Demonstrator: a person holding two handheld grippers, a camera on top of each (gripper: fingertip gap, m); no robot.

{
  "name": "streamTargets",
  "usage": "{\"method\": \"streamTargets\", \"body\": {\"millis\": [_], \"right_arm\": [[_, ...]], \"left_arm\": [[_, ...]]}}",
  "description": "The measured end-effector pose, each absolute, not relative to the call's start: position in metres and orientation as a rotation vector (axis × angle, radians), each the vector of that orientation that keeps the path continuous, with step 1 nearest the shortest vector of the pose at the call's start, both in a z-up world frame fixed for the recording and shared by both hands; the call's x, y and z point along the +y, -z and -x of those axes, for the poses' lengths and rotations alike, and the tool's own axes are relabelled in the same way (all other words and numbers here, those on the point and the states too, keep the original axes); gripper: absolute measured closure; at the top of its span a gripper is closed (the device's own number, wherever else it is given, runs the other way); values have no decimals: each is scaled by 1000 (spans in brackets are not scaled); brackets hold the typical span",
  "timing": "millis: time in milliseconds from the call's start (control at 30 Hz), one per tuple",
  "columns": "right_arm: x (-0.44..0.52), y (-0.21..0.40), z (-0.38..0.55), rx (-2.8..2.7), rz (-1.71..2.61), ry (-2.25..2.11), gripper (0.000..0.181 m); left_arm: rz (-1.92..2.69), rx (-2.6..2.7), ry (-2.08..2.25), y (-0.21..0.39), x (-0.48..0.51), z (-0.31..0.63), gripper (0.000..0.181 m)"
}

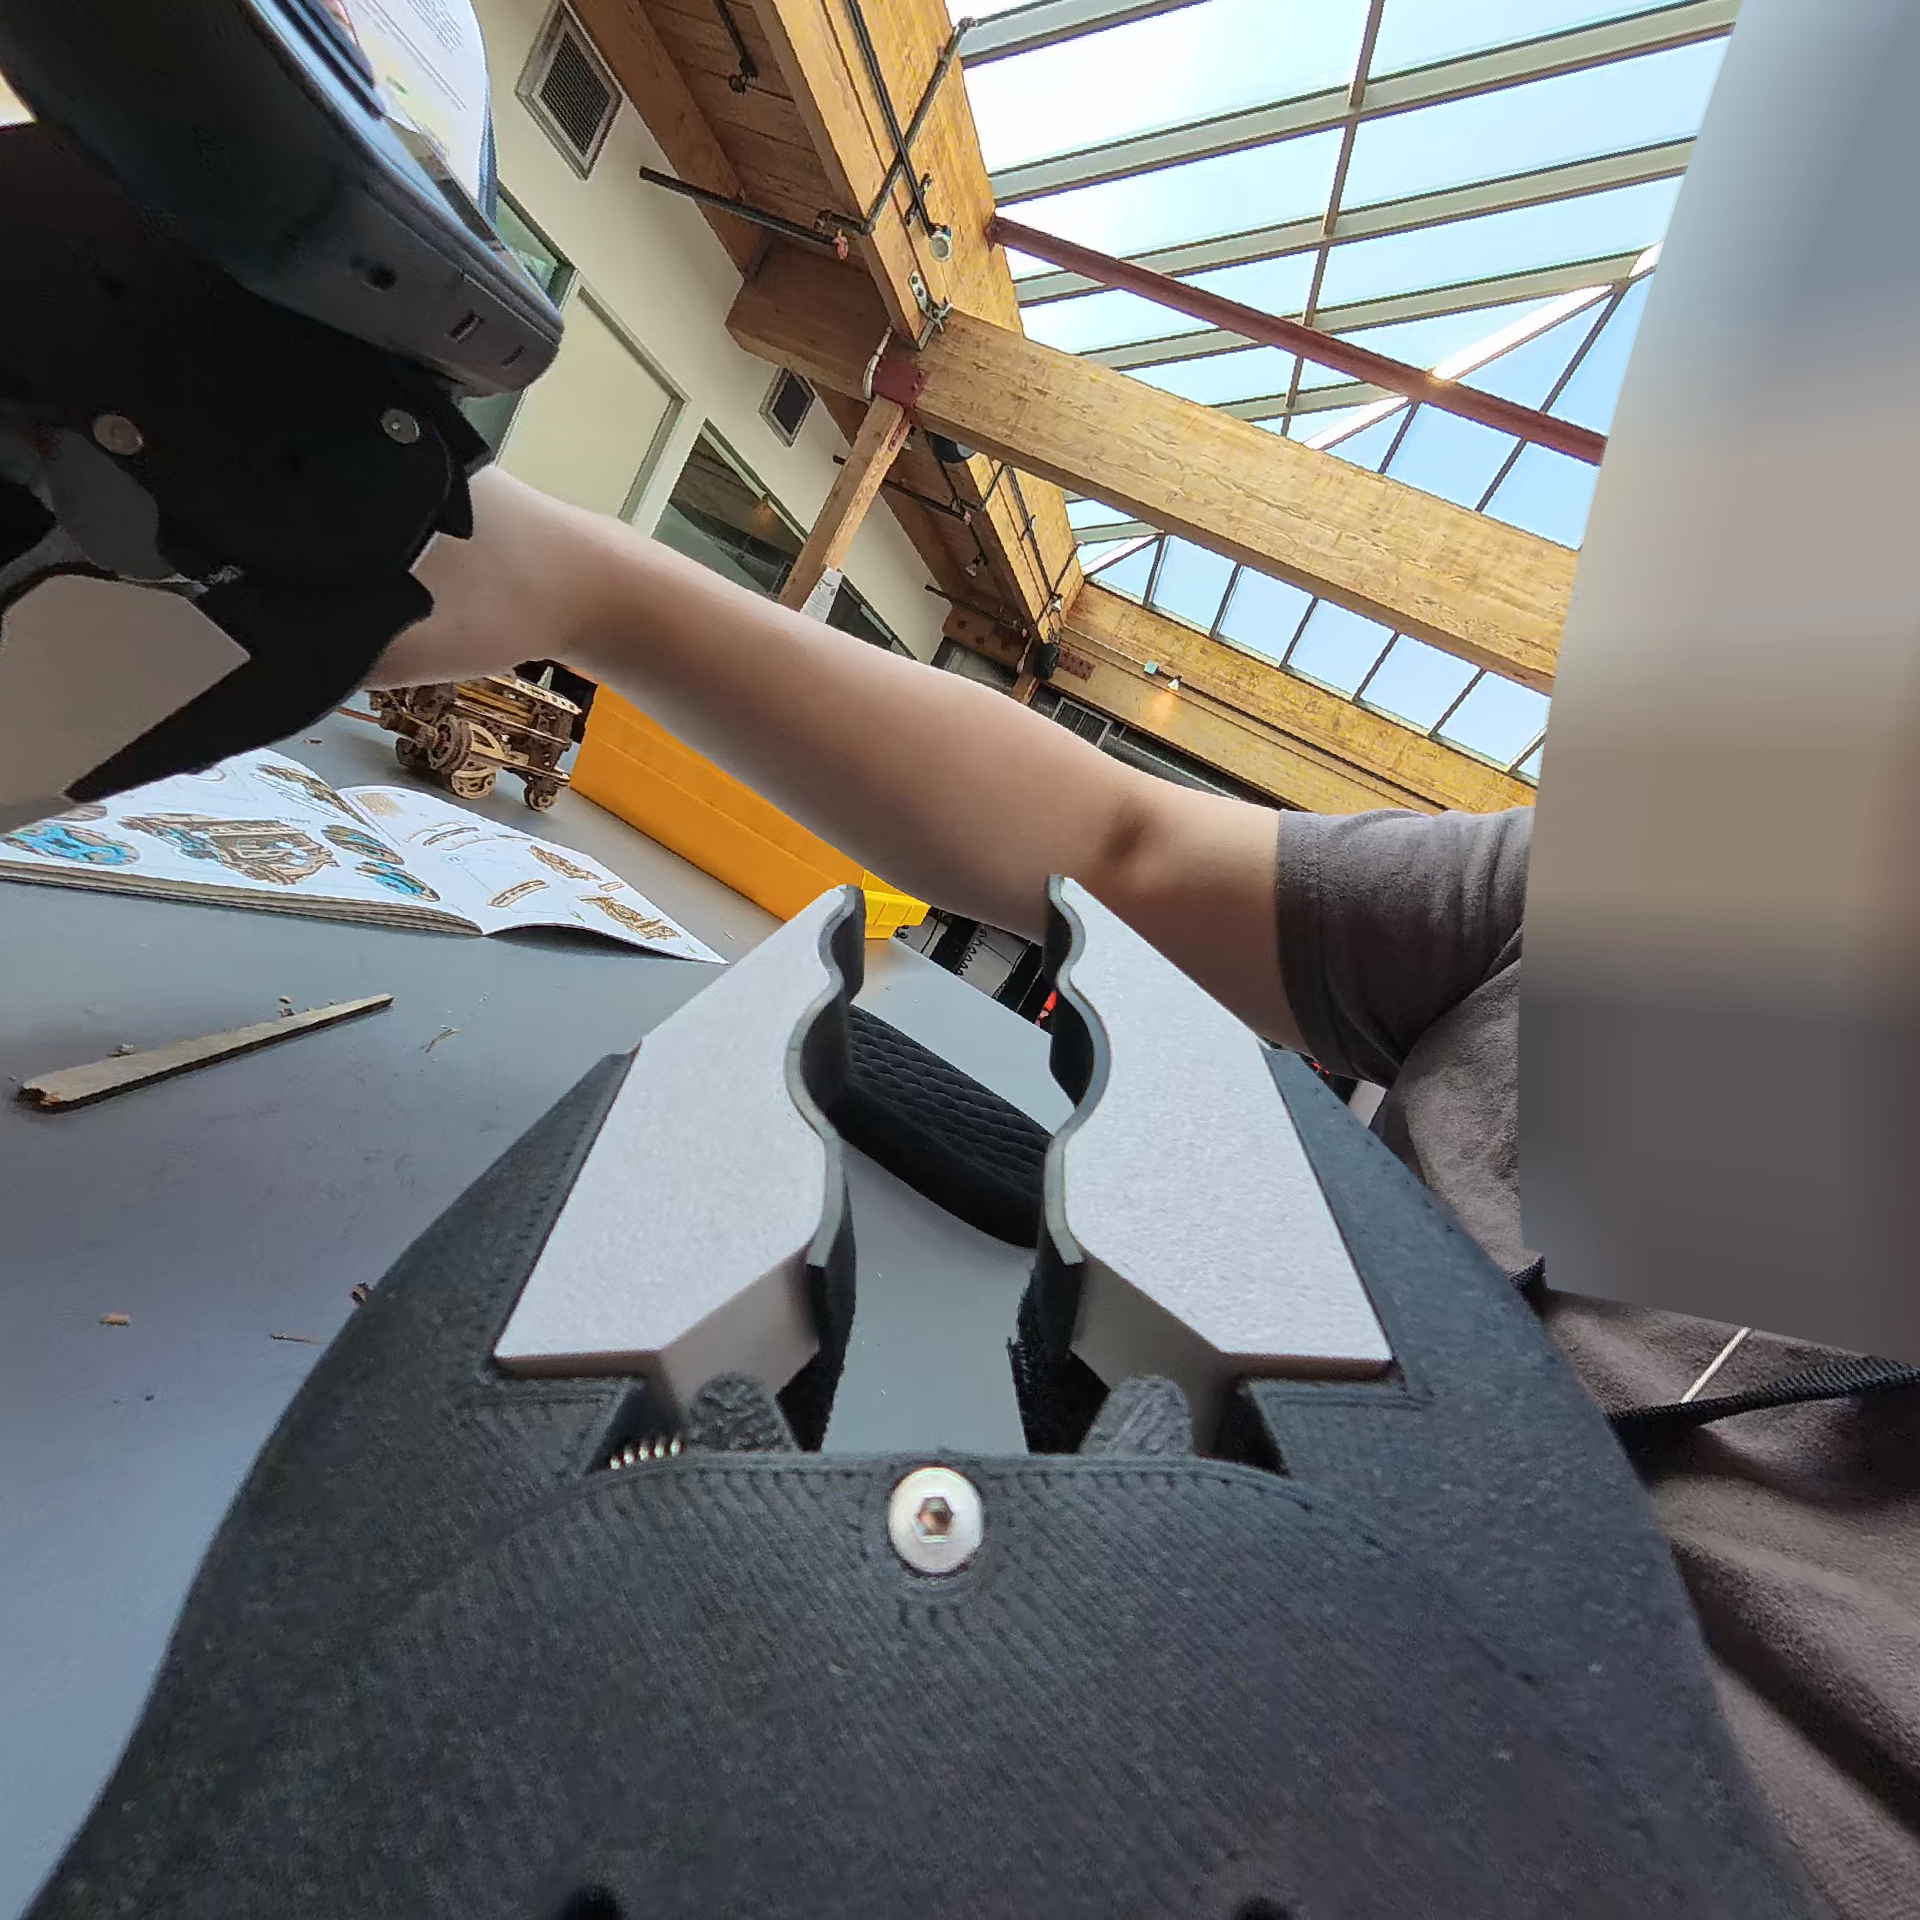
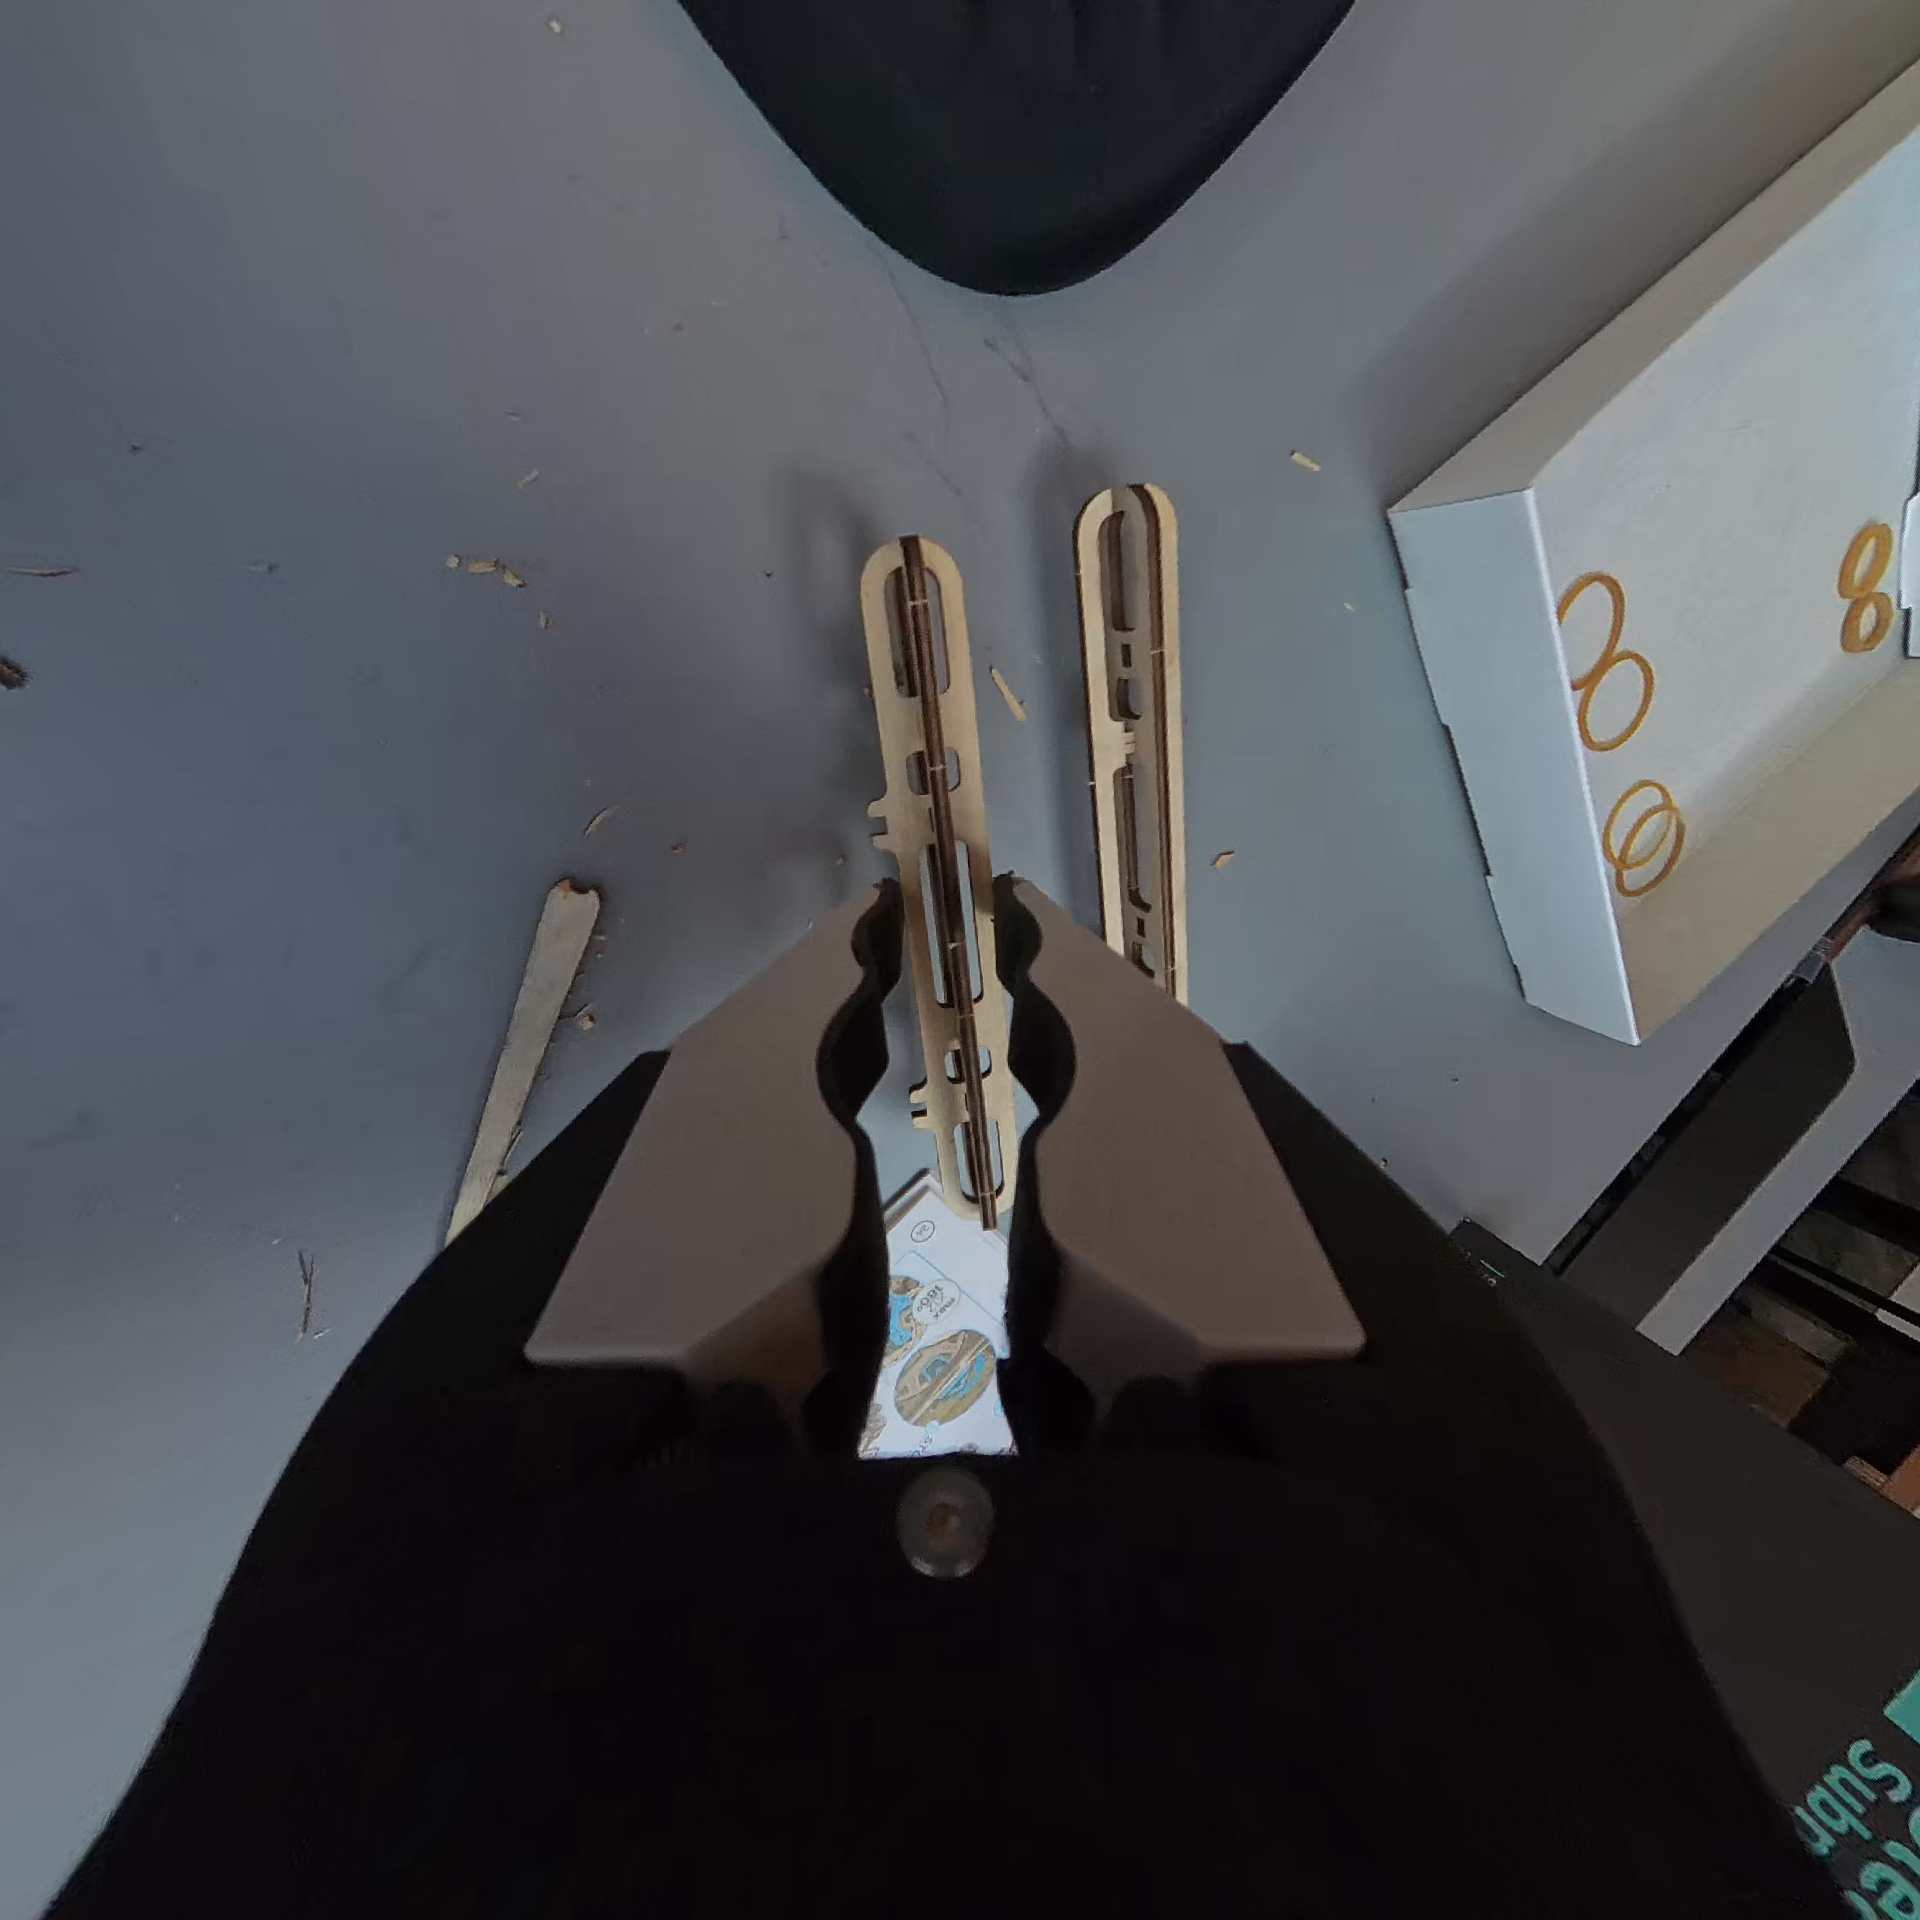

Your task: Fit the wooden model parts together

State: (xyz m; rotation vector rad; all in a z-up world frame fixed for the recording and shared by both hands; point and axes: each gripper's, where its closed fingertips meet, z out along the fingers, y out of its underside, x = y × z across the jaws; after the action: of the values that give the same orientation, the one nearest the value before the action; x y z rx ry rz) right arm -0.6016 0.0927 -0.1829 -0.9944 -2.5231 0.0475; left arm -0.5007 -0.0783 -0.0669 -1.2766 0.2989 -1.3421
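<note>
In the right wrist view, my right gripper (image 2: 948, 902) is shut on a long slotted wooden part (image 2: 914, 665), which sits between the fingertips and reaches far past them. A second matching wooden part (image 2: 1130, 727) lies just to the right on the grey table (image 2: 312, 520), its near end hidden behind my right finger. In the left wrist view, my left gripper (image 1: 954, 904) rests low over the table, open and empty. The right gripper (image 1: 239, 436) hangs at the upper left of that view. A built wooden model (image 1: 478, 738) stands farther back.
An open instruction booklet (image 1: 343, 852) and a yellow bin (image 1: 707, 810) lie beyond. A thin wooden strip (image 2: 530, 1039) and wood chips are on the table. A white box with rubber bands (image 2: 1662, 675) sits at the right edge. A person's arm (image 1: 883, 748) crosses the view. One gripper's finger ends stand about 25 cm off the other's.
</note>
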Motion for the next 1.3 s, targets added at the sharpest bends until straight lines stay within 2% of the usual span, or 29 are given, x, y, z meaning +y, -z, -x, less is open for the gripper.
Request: {"method": "streamTargets", "body": {"millis": [1033, 1300], "right_arm": [[97, 192, 616, -2482, 912, -44, 165], [100, 187, 614, -2405, 945, -58, 153]], "left_arm": [[1283, 351, 1324, 68, -83, 494, 151], [1275, 349, 1323, 67, -84, 495, 151]]}}
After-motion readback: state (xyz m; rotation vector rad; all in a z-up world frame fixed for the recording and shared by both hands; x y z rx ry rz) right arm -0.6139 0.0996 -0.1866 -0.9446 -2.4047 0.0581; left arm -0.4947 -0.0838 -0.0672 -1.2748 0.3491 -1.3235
